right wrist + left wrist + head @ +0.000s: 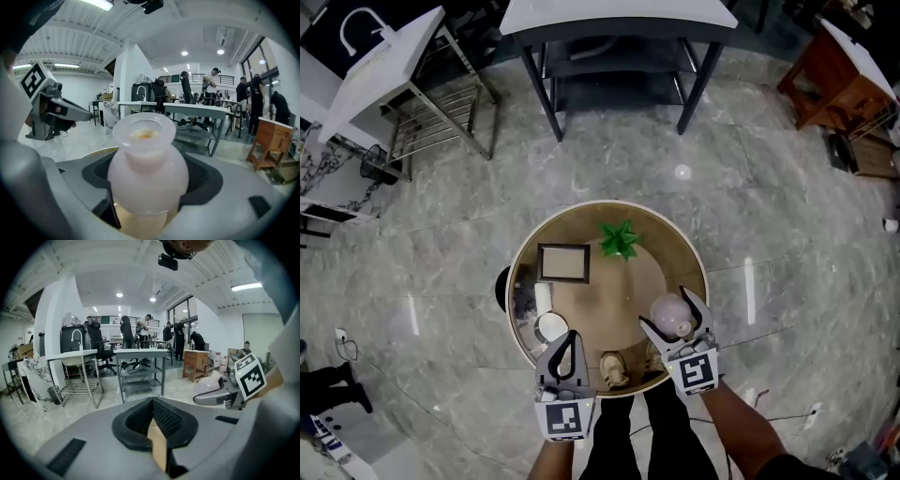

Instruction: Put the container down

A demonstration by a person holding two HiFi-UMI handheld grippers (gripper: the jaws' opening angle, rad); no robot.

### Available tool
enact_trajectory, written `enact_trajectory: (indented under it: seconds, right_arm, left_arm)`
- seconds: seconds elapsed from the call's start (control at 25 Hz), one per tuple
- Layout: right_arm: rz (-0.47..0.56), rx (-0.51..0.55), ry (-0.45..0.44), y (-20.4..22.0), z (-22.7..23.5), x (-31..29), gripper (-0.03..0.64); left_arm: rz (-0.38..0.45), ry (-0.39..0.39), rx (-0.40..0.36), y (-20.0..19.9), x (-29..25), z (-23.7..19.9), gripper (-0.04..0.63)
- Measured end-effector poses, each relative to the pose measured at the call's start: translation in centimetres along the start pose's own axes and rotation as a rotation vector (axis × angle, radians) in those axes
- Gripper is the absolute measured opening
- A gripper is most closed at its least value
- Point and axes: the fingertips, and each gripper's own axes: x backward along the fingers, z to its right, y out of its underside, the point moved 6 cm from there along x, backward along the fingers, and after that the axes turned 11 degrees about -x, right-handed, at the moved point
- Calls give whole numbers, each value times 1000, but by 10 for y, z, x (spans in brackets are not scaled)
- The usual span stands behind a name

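The container [669, 313] is a frosted pink-white vase with a wide lip. It stays upright between the jaws of my right gripper [675, 317], which is shut on its belly over the near right part of the round wooden table [581, 214]. In the right gripper view the container [147, 164] fills the middle, the jaws of the right gripper [147, 185] pressing both its sides. I cannot tell whether its base touches the table. My left gripper [571, 339] points over the table's near edge, shut and holding nothing, its jaws [153, 423] meeting.
On the table are a green plant [620, 238], a dark picture frame [563, 262], a round white cup [550, 326] and a small pale figurine [613, 368] between the grippers. A dark-legged table [619, 19] stands behind; a wooden stand [839, 80] is at the far right.
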Motion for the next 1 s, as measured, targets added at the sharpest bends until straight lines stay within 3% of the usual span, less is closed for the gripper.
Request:
enact_trajectory:
  seconds: [0.36,0.6,1.0]
  right_arm:
    - [-133,-12,-10,105,11,-50,405]
    - [-192,-15,-14,145,20,-70,405]
    - [-307,-20,6,175,19,-77,405]
  left_arm:
    - [-63,-44,68,62,-20,-2,-6]
    - [-17,-29,39,62,-43,-7,-6]
    - [8,-21,37,56,-44,-5,-6]
